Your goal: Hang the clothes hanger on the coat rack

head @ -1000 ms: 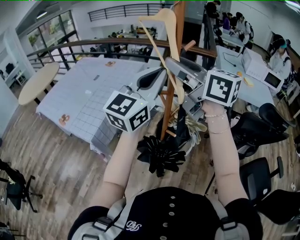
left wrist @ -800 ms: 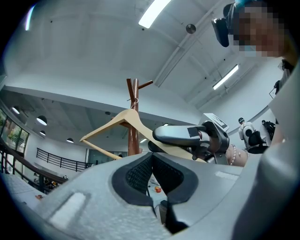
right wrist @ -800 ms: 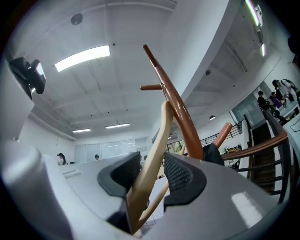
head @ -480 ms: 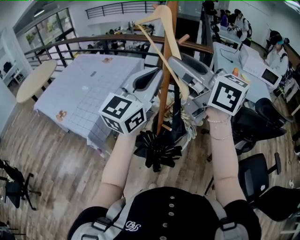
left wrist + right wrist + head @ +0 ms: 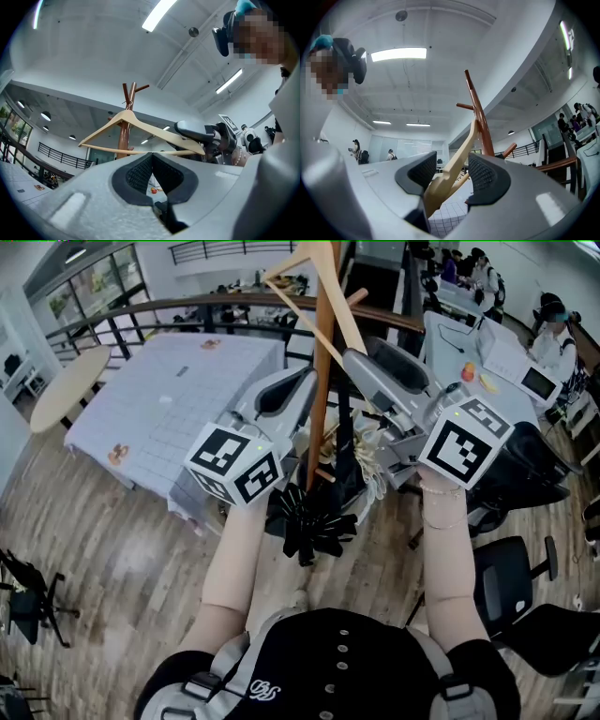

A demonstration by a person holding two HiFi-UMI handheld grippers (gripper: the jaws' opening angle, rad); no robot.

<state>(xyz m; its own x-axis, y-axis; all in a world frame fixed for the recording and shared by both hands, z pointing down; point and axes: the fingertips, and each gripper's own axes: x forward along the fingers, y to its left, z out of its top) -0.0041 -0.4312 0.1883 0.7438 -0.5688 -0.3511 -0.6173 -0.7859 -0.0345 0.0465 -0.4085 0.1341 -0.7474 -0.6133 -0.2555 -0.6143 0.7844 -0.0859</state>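
1. Left gripper view: the right end of the hanger (image 5: 162, 132) is hidden behind the right gripper (image 5: 452, 164). The hook is hard to make out against the top of the coat rack (image 5: 123, 137), so I cannot tell if it sits over a peg.
2. Head view: the tops of the hanger and the coat rack are cut off by the upper edge.
3. Right gripper view: only one arm of the hanger shows.
4. The hanger is up near the top of the coat rack, with its peak against the pole. Its long side runs left to right in the left gripper view, and the right end is lower. That low end points into the right gripper.
5. The right gripper's jaws are wide apart and have just been opening. The hanger's end lies between them, but the pads do not squeeze it.
6. The left gripper (image 5: 153, 157) has its jaws closed together with nothing in them. It is apart from the hanger.
7. There is one hanger, one coat rack and two grippers.
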